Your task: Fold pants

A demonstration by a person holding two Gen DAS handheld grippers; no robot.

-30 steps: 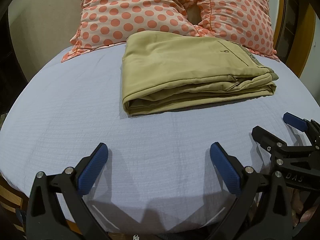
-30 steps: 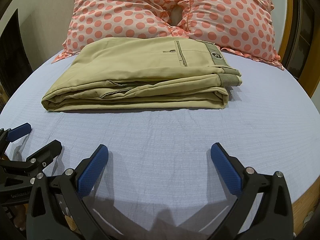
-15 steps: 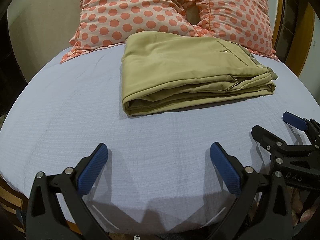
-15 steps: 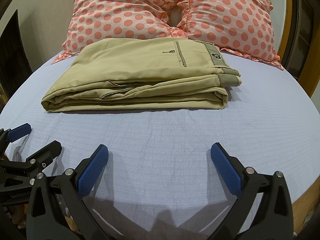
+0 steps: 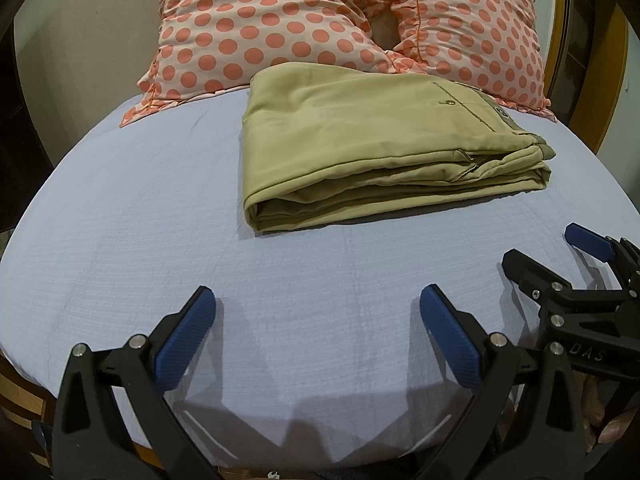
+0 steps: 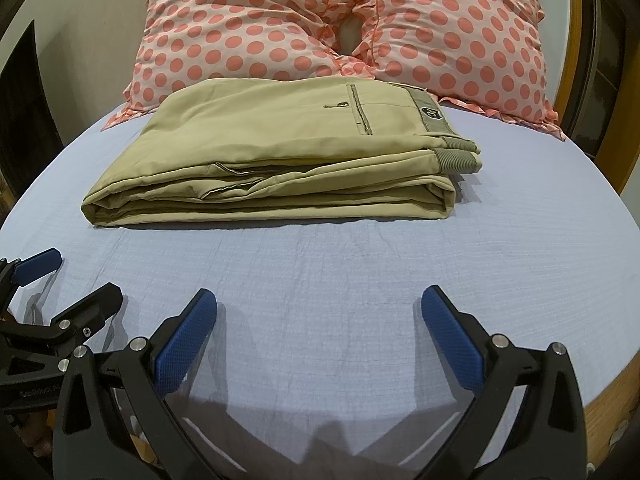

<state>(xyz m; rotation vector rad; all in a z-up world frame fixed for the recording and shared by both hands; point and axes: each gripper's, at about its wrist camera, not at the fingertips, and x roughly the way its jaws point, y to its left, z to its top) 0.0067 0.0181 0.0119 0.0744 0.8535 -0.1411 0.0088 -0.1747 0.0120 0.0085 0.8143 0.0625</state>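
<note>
The khaki pants (image 5: 372, 148) lie folded into a compact rectangle on the light blue bed sheet (image 5: 140, 208), just in front of the pillows; they also show in the right wrist view (image 6: 280, 160), back pocket and waistband up. My left gripper (image 5: 316, 312) is open and empty, low over the sheet near the front edge, well short of the pants. My right gripper (image 6: 320, 312) is open and empty, beside the left one. Each gripper shows at the edge of the other's view: the right gripper (image 5: 548, 248) and the left gripper (image 6: 76, 276).
Two pink pillows with orange dots (image 5: 280, 28) (image 6: 452, 36) lean against the wooden headboard (image 6: 576, 40) behind the pants. The bed's wooden frame (image 6: 616, 392) shows below the sheet at the front corners. A wall lies to the left.
</note>
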